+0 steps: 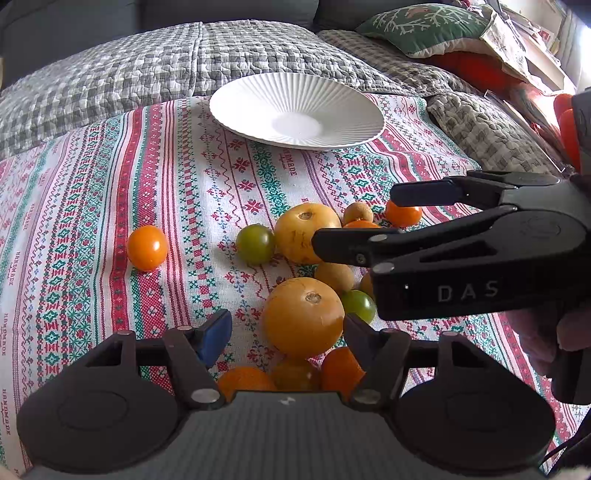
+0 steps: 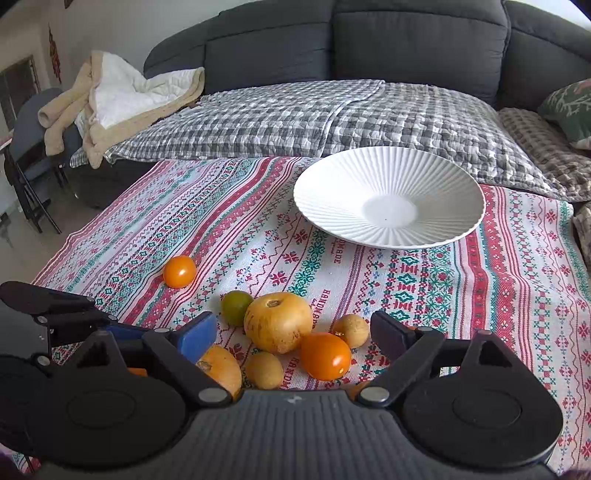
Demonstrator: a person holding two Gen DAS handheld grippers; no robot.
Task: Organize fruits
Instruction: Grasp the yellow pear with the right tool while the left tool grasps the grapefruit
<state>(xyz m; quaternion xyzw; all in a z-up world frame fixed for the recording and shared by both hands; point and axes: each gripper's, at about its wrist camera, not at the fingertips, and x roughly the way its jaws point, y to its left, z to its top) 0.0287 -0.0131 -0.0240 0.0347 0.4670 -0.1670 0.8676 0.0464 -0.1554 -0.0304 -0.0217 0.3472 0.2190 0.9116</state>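
Observation:
A pile of small fruits lies on the patterned tablecloth. A large yellow-orange fruit (image 1: 303,318) sits between the fingers of my open left gripper (image 1: 286,332), which is not closed on it. A second yellow fruit (image 1: 306,232) (image 2: 277,321), a green one (image 1: 255,243) (image 2: 236,307) and a lone orange one (image 1: 147,247) (image 2: 179,271) lie beyond. My right gripper (image 2: 293,334) (image 1: 354,219) is open above the pile, over an orange fruit (image 2: 325,355). The empty white ribbed plate (image 1: 258,99) (image 2: 332,177) stands at the far side.
The tablecloth (image 2: 480,295) covers a low table in front of a grey sofa with a checked quilt (image 2: 295,114). A green cushion (image 1: 424,26) lies at the right. A beige blanket (image 2: 110,96) hangs at the left, by a folding chair (image 2: 26,155).

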